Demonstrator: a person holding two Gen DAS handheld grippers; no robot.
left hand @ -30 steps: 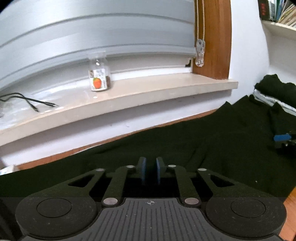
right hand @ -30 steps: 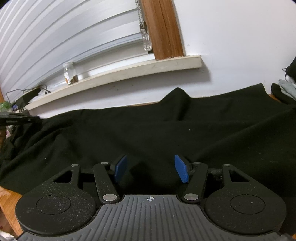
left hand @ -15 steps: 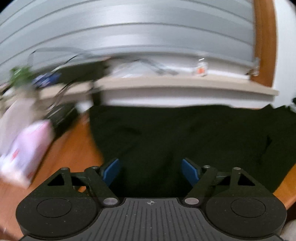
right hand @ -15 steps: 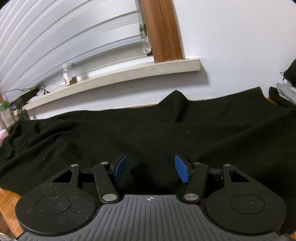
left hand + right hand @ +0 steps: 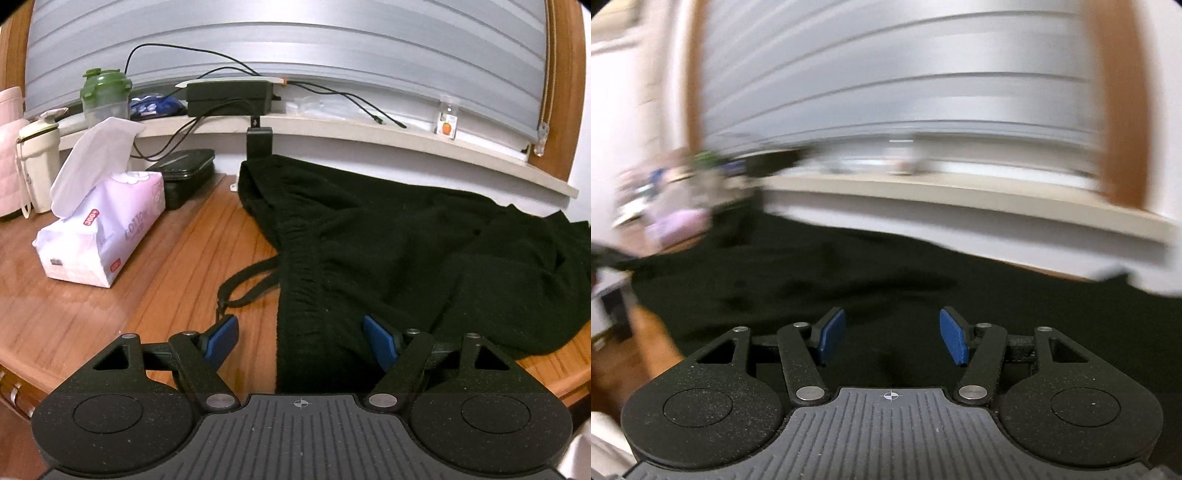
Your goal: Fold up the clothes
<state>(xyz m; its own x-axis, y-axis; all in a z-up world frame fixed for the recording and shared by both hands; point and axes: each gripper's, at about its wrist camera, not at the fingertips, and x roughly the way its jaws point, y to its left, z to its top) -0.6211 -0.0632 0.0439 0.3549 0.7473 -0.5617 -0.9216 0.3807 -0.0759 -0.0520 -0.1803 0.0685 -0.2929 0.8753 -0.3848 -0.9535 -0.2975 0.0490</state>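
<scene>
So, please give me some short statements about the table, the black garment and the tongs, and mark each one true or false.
1. The left tongs are open over the elastic waistband of the black garment. True.
2. The tissue pack lies on top of the garment. False: it lies on the wooden table, apart from the garment.
3. A drawstring trails from the waistband onto the table. True.
4. The right tongs are shut on the garment. False: they are open, with the cloth below.
5. The small jar stands on the table. False: on the window sill.
</scene>
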